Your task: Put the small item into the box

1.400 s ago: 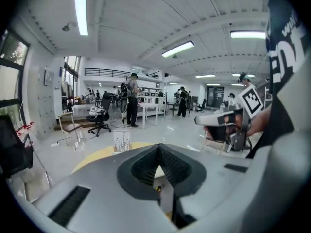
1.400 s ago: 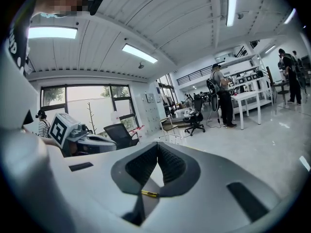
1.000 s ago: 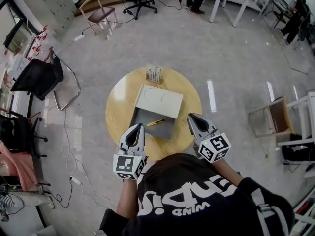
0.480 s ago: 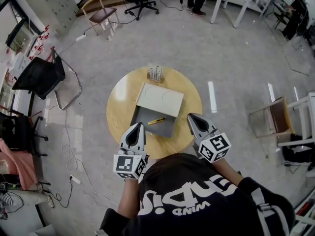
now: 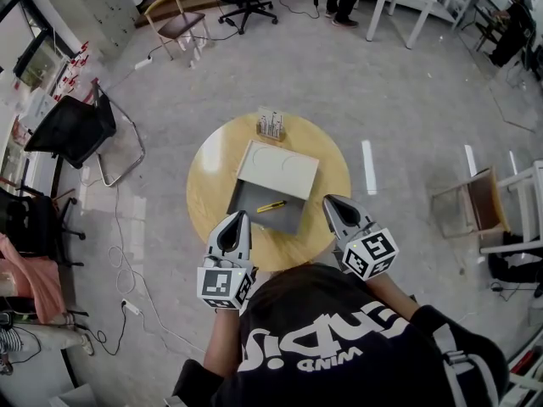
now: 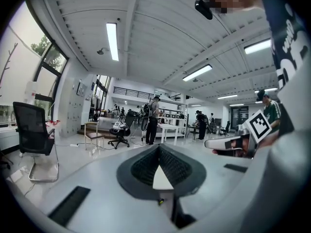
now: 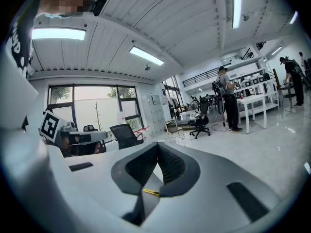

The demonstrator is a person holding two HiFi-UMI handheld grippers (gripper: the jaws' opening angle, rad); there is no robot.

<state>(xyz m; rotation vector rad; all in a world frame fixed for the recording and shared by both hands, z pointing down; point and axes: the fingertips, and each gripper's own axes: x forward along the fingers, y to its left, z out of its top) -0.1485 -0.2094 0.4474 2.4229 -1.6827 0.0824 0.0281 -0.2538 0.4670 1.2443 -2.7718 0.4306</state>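
Slim yellow item [image 5: 271, 206] in grey rectangular box [image 5: 248, 200], round wooden table [image 5: 210, 176]; left tongs [image 5: 237, 217], right tongs [image 5: 328, 200] together, empty.

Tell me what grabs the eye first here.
A round wooden table in the middle of the floor carries an open grey box, with a small yellow item lying inside it. The left tool and right tool hover at the table's near edge, both shut and empty.
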